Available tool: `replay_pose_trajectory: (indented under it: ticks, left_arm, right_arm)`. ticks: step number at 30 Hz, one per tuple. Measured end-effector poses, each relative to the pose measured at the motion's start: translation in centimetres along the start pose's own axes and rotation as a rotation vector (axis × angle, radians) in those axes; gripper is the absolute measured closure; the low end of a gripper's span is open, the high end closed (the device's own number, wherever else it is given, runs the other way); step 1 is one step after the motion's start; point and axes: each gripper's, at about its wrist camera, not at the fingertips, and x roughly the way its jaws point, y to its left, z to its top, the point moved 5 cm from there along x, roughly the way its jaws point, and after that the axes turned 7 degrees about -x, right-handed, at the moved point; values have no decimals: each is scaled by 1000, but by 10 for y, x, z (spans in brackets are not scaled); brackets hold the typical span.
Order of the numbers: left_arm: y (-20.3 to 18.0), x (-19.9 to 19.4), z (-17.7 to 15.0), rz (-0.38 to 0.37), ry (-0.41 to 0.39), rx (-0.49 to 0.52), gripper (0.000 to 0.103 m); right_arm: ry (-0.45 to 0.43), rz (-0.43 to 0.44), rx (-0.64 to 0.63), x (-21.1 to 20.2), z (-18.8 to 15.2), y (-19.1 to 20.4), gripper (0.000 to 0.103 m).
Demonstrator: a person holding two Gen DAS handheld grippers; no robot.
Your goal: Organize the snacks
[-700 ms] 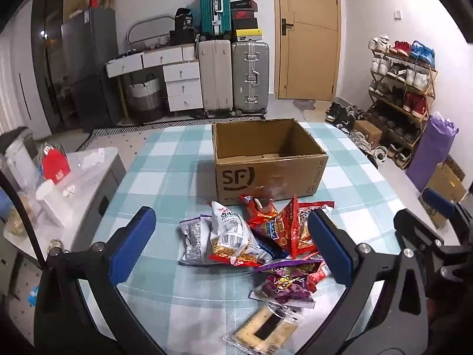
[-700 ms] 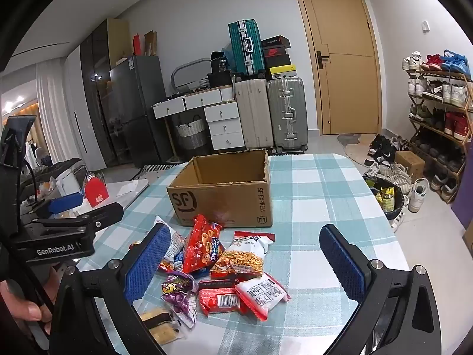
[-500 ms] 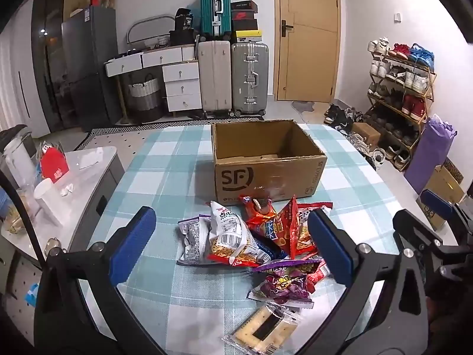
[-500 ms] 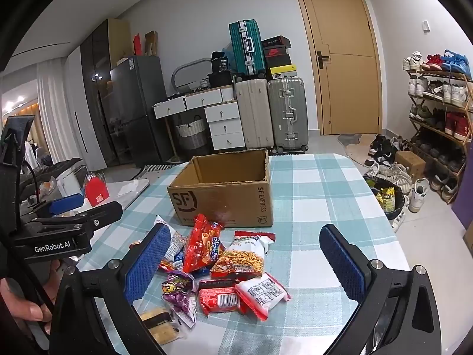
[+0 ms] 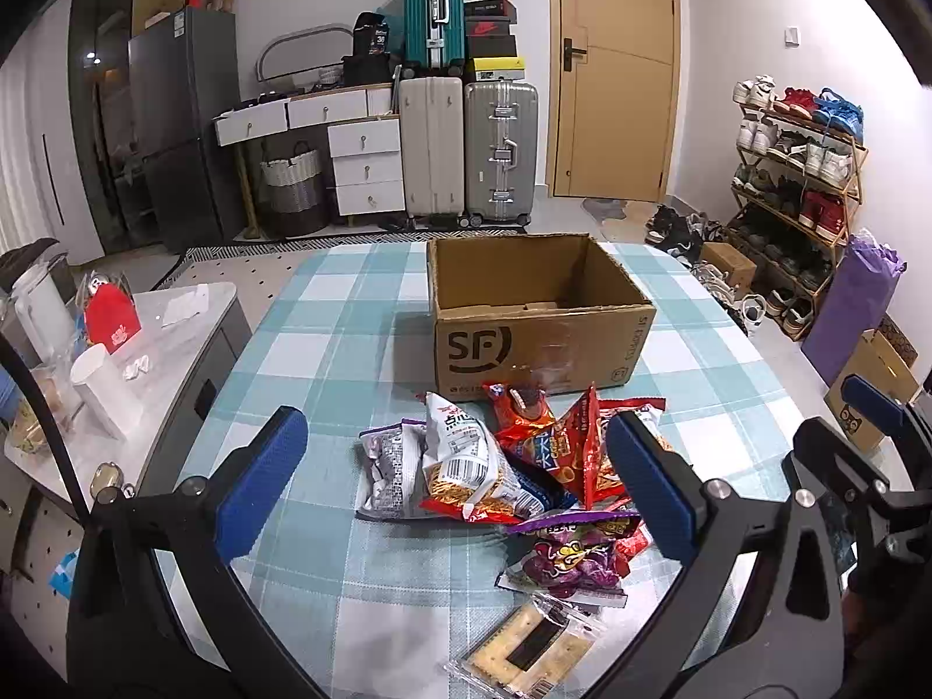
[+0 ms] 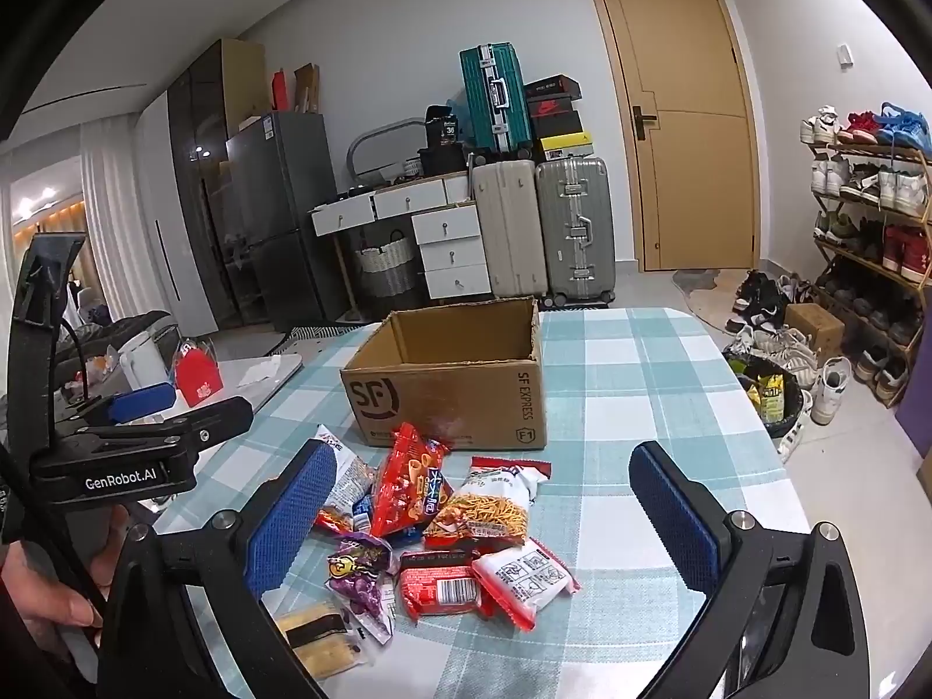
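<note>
Item 1, surface: covered in a blue-and-white check cloth; everything listed below sits on it.

Item 2, cardboard box: open at the top, upright, marked "SF" on the face toward me. It stands beyond the snacks, near the middle of the surface. I see no packets inside it from either view.

Item 3, snack pile: loose packets heaped just in front of the box, the nearest ones close to its front face. I count among them:
- a white noodle packet, leaning over a grey packet on its left;
- a red chip bag, standing tilted in the middle of the heap;
- a purple packet, nearer to me than the red ones;
- a clear cracker packet, flat, nearest of all, slightly apart from the heap;
- a flat red packet and a white-and-red packet, side by side and touching, seen from the right wrist.

Item 4, my left claw: fingers spread wide, nothing between them, held above the heap and tilted downward.

Item 5, my right claw: fingers likewise wide apart and empty, held above the near side of the heap.

Item 6, a hand grips the left claw's handle at the lower left edge of the right wrist view.
</note>
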Motion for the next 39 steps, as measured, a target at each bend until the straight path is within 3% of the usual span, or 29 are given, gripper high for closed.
replay_pose_trajectory:
  ticks: [39]
  left_arm:
    - [1,-3,-10,-9,9,-3,1]
  right_arm:
    - [-6,1,-23,-8,2,9,0]
